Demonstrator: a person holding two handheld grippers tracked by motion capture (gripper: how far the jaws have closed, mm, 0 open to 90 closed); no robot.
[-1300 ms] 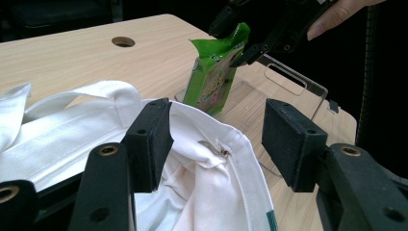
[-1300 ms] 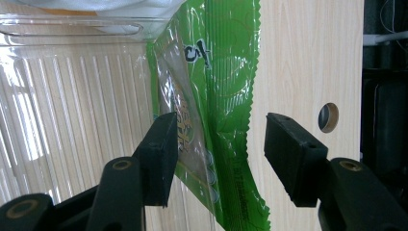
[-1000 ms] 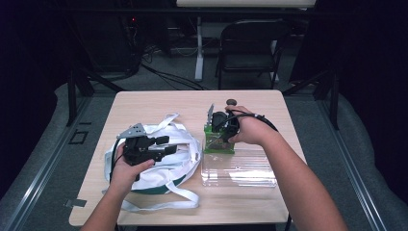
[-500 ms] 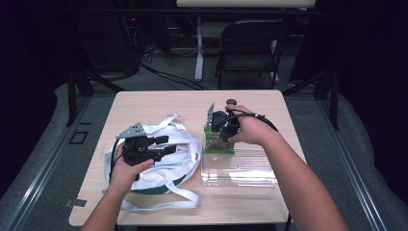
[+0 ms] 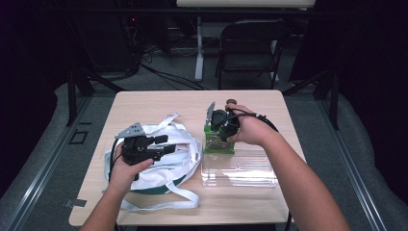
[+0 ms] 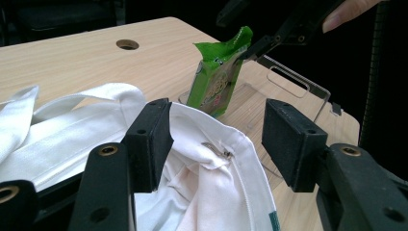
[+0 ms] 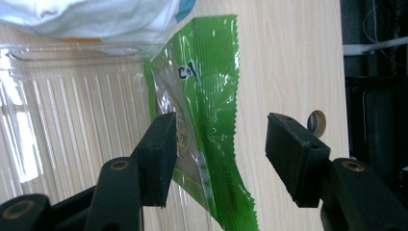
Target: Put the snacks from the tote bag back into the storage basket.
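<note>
The right gripper [image 7: 219,161] held its fingers wide around the green packet [image 7: 204,120] at the clear tray's [image 5: 240,169] edge, while the left gripper [image 6: 216,144], fingers wide, straddled the white bag [image 6: 202,187] on the worktop [image 5: 159,103].

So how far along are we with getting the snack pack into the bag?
Nothing is packed yet. The green snack packet stands upright at the edge of the clear plastic tray, between the open right gripper jaws but not clamped. The left gripper is open over the white tote bag rim. Gripping, lifting and bagging remain.
</note>
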